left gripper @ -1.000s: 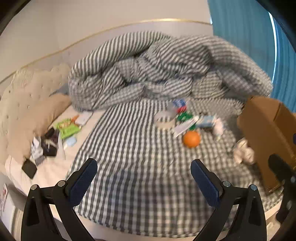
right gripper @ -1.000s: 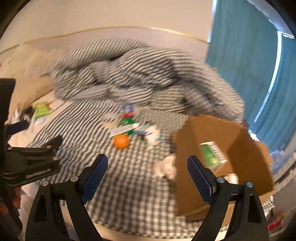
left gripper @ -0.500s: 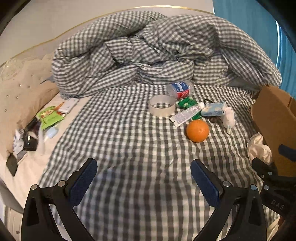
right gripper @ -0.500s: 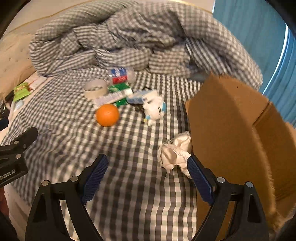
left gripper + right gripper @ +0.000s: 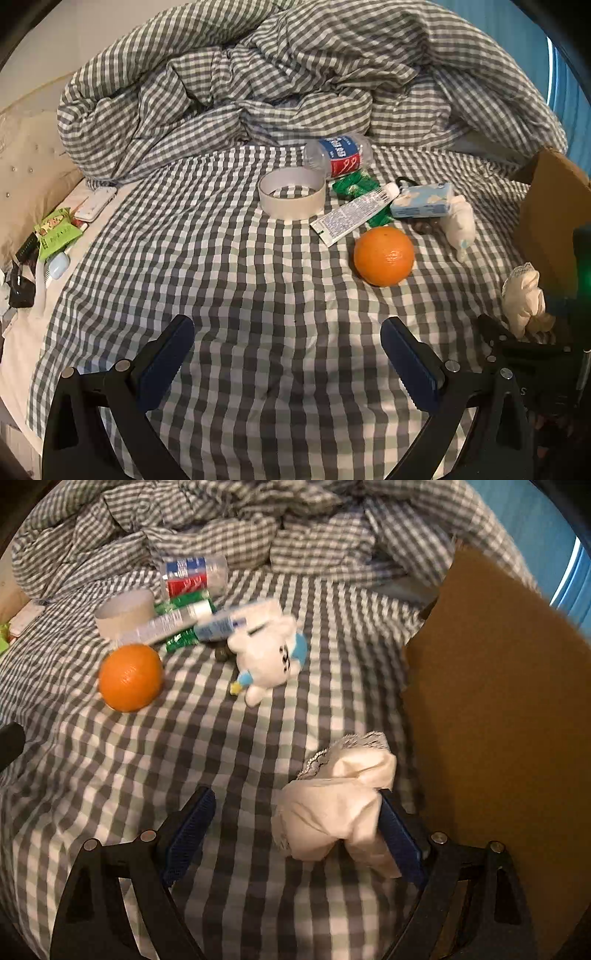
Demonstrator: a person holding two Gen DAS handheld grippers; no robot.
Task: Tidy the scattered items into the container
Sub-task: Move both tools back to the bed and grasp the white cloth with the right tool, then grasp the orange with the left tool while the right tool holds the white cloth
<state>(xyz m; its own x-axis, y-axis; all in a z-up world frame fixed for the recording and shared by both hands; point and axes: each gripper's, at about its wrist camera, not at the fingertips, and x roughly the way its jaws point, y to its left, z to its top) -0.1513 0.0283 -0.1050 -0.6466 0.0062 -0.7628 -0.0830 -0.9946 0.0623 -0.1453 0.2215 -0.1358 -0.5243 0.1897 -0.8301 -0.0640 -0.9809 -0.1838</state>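
Checked bedsheet [image 5: 258, 295]; bottle [image 5: 338, 155] label unreadable; both tools [image 5: 286, 363] [image 5: 295, 830] released, empty.

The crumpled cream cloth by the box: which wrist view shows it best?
The right wrist view. The crumpled cream cloth fills the near foreground between the open right tongs, lace edge visible. In the left wrist view the cloth is small at the far right edge, partly hidden.
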